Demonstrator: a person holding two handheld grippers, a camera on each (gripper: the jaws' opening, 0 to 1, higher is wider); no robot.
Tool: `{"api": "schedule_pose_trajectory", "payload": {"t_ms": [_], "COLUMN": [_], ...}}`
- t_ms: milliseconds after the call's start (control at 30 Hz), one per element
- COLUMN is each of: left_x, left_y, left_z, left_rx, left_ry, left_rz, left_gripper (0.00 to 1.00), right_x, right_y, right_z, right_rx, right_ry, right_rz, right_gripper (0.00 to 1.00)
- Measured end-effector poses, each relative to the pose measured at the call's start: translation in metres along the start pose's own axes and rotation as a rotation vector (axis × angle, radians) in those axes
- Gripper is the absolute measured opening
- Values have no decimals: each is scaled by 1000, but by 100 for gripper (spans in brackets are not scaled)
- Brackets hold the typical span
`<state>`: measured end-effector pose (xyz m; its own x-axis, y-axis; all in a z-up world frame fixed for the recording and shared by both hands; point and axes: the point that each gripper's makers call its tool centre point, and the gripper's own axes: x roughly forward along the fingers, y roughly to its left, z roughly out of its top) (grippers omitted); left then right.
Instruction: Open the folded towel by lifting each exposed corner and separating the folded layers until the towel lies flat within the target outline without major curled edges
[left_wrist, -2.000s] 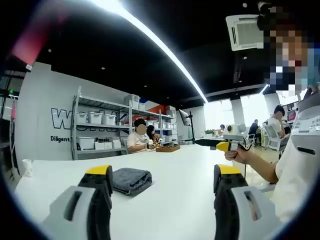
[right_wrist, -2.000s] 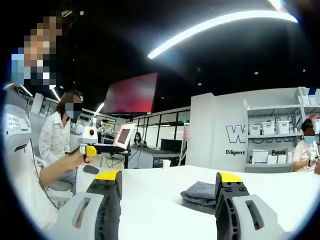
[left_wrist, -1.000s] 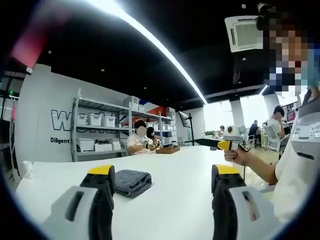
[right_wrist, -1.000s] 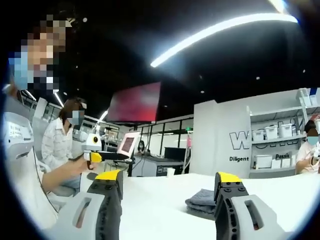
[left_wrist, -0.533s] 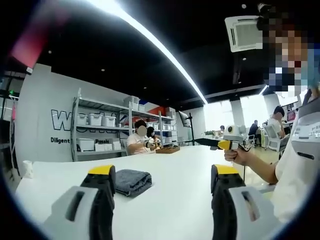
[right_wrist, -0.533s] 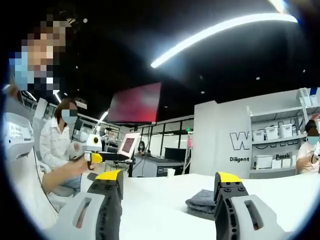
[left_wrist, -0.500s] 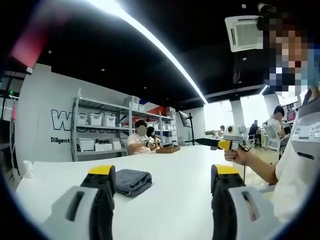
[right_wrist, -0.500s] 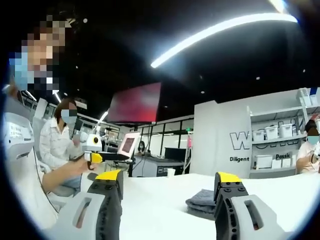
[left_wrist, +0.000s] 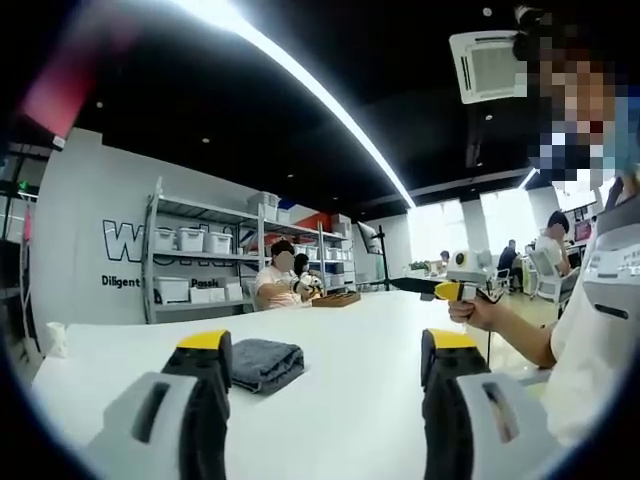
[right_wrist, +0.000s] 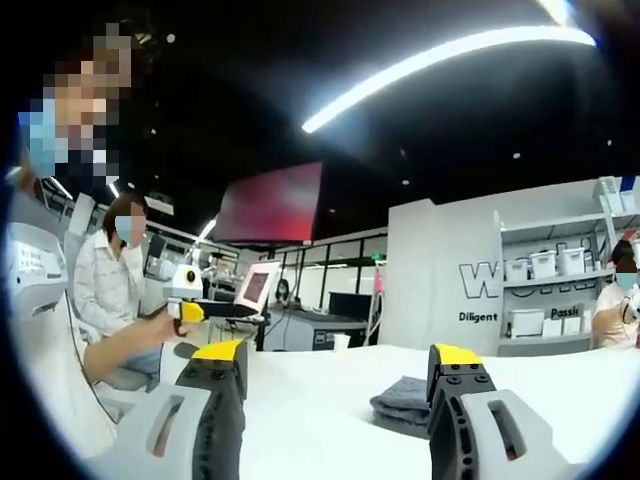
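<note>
Currently: grey towel (left_wrist: 265, 362) folded, lying on white counter (left_wrist: 350, 330), untouched. Left hand-held gripper (left_wrist: 325, 365) jaws spread wide, nothing between; towel just beyond its left jaw. Right hand-held gripper (right_wrist: 335, 375) also wide, holding nothing; towel (right_wrist: 402, 397) partly behind its right jaw. Both held low over counter.

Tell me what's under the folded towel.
The grey folded towel lies on the white table. Bare tabletop shows all around it; whatever is directly beneath, including any target outline, is covered.
</note>
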<state>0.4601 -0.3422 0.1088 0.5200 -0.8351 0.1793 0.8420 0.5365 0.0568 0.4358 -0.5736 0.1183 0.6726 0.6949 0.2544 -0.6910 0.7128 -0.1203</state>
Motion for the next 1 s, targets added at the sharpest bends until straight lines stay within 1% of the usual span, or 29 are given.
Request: {"api": "schedule_pose_trajectory", "payload": {"t_ms": [667, 767, 833, 1000], "left_x": [1, 1, 2, 1], "left_y": [1, 1, 1, 0], "left_z": [-1, -5, -6, -4], "left_rx": [1, 4, 3, 10], "left_ry": [4, 24, 24, 20], "left_rz": [-1, -3, -4, -2], "left_gripper": [76, 73, 73, 73], "right_x": [1, 2, 2, 3], "right_y": [-1, -2, -2, -4], "right_z": [-4, -5, -5, -6], "right_rx": [-3, -4, -7, -9], "right_ry": [14, 18, 17, 19], "right_rz": [2, 4, 3, 1], "right_gripper": [70, 70, 70, 70]}}
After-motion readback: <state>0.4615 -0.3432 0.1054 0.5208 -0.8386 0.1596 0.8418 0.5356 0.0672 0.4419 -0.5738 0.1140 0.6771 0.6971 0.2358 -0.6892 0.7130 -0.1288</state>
